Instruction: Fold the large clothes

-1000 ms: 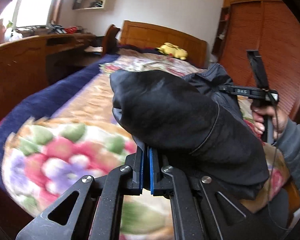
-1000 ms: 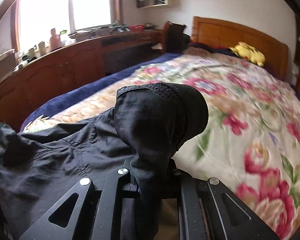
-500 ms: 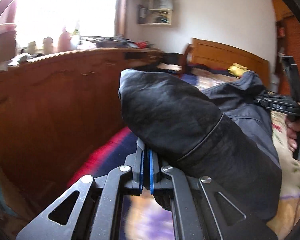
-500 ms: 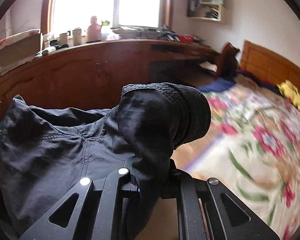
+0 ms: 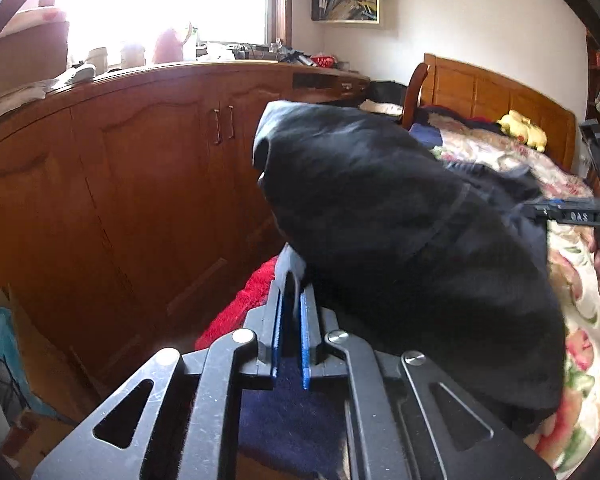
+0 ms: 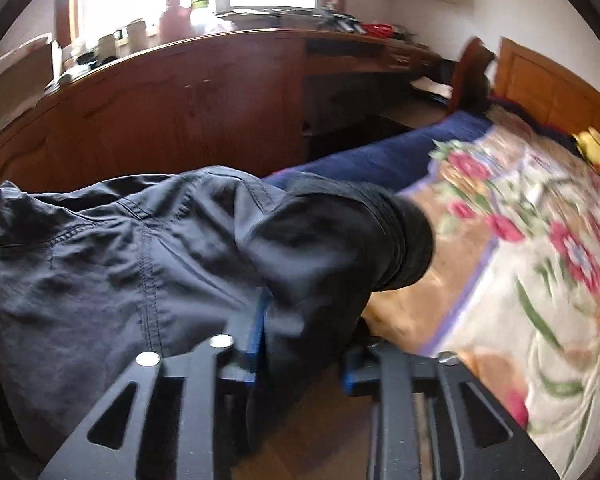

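A large dark garment (image 5: 400,240) hangs bunched between both grippers over the bed's edge. My left gripper (image 5: 292,280) still pinches a thin fold of it at the tips, and its jaws are just starting to part. In the right wrist view the garment (image 6: 140,248) spreads to the left and its ribbed cuff (image 6: 396,236) droops forward. My right gripper (image 6: 306,320) is opening. The cloth still lies between its jaws, but the pads stand apart from it on the right. The right gripper (image 5: 572,216) and a hand show at the left view's right edge.
A wooden cabinet (image 5: 140,180) with cluttered top runs along the left. The bed has a floral cover (image 6: 540,280), a navy blanket (image 6: 380,160) at its side, a red blanket (image 5: 240,308) below and a yellow plush toy (image 5: 522,130) by the headboard. Bags (image 5: 4,344) sit on the floor.
Both views have swung left from the bed toward the cabinet, carrying the garment. The right jaws have spread wide and the cuff has sagged. The left jaws have parted slightly.
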Available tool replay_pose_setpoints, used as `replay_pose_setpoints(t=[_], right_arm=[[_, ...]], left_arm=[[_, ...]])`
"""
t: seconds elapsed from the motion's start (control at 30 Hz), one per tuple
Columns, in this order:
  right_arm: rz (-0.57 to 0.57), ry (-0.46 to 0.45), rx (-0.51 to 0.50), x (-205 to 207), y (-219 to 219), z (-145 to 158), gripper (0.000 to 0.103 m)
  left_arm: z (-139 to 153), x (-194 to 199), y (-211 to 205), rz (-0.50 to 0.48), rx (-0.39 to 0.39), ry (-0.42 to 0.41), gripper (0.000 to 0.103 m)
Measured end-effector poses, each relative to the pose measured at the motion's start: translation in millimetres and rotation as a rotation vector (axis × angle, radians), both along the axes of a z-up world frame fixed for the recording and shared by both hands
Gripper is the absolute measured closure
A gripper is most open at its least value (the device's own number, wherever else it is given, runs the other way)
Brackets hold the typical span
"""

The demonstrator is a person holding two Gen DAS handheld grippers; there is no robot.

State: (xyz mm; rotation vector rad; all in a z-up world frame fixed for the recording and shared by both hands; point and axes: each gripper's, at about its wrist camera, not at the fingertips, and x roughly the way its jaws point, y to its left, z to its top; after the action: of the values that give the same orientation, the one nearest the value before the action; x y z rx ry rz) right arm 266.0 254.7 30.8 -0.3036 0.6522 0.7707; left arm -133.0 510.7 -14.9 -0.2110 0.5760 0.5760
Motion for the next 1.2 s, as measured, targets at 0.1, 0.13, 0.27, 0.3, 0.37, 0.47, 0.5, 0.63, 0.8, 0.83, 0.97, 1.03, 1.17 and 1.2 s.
replay_pose_setpoints(t=[0.1,0.13,0.27,0.3,0.37,0.47,0.5,0.63,0.8,0.83,0.97,1.03,1.17,1.2], right_arm=[[-0.012,-0.027,0.021,-8,-42,3,0.051],[-0.019,-0.035,0.032,-13,-58,3,0.050],[-0.046,-0.045,0.073,-31,-118,2,0.045],[-0.054,-0.050,0.081,-36,-126,2,0.044],[-0.071,-0.058,0.091,-53,-149,0,0.042],[-0.087,-0.074,0.099,-74,-176,0,0.036],[-0.091,-0.083,0.102,-79,-188,-1,0.034],[-0.124,-0.113,0.114,-115,-212,8,0.022],[-0.188,-0.142,0.147,-154,-254,10,0.018],[-0.202,-0.143,0.153,-159,-261,9,0.018],[-0.266,-0.161,0.167,-181,-289,8,0.017],[-0.292,-0.160,0.170,-186,-302,3,0.017],[-0.340,-0.158,0.186,-193,-320,-2,0.017],[-0.352,-0.155,0.187,-192,-325,-4,0.017]], left_arm=[[6,-14,-13,0.001,0.002,-0.029,0.082],[10,-18,-20,-0.006,0.000,-0.044,0.080],[29,-30,-55,-0.042,0.049,-0.070,0.058],[33,-30,-62,-0.053,0.056,-0.073,0.050],[44,-28,-78,-0.083,0.067,-0.084,0.027],[58,-20,-110,-0.138,0.112,-0.098,0.017],[62,-15,-118,-0.158,0.114,-0.100,0.015],[72,6,-161,-0.247,0.111,-0.125,0.014],[76,36,-214,-0.326,0.094,-0.142,0.014],[76,39,-221,-0.341,0.089,-0.145,0.014],[74,61,-254,-0.386,0.078,-0.139,0.014],[70,71,-268,-0.407,0.064,-0.126,0.014],[59,92,-302,-0.455,0.048,-0.098,0.014],[57,97,-310,-0.464,0.045,-0.093,0.014]])
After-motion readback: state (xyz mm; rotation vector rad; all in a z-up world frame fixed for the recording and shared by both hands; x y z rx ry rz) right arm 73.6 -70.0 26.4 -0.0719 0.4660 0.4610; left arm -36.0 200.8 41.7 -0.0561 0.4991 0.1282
